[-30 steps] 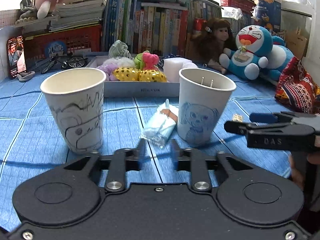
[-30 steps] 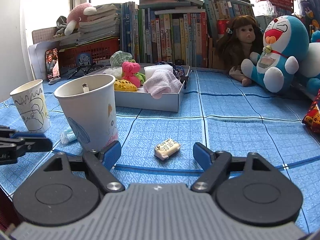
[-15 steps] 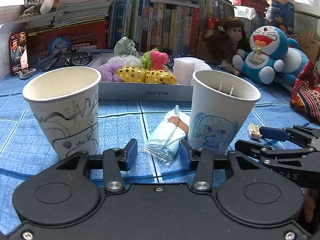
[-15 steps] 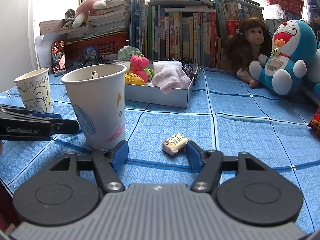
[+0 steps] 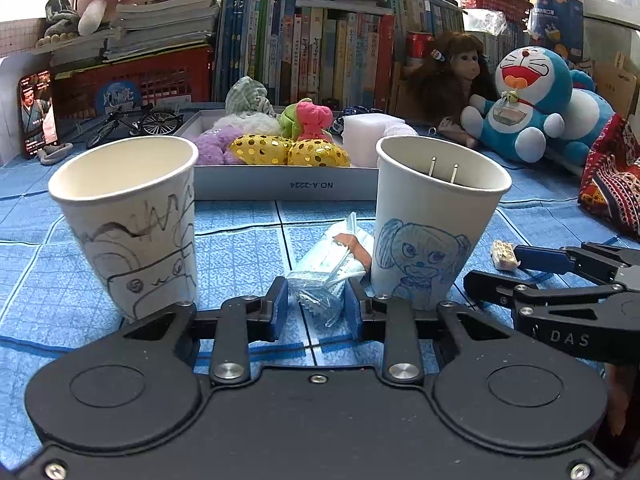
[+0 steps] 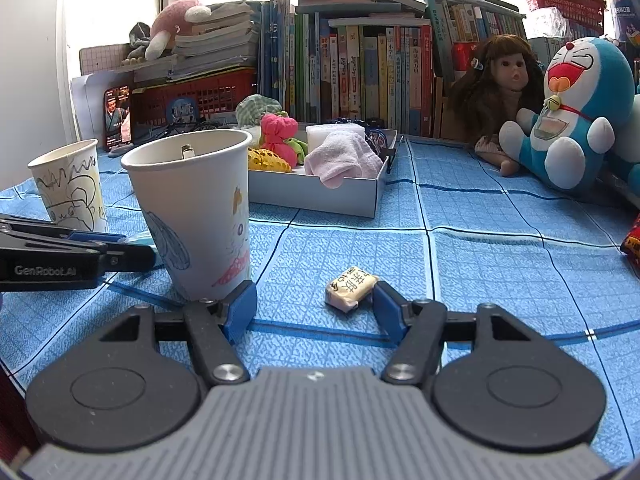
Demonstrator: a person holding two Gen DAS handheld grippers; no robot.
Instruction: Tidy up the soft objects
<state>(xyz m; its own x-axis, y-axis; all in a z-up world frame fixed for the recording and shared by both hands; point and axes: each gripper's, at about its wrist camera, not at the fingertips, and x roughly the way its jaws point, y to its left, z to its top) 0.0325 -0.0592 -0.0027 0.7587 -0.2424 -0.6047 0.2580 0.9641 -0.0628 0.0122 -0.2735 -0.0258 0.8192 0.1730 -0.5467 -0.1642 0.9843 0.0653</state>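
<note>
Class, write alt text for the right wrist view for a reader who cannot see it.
The right gripper is open, its blue jaws either side of a small wrapped candy on a blue checked cloth. A drawn-on paper cup stands left; a tray of soft toys lies behind.
</note>
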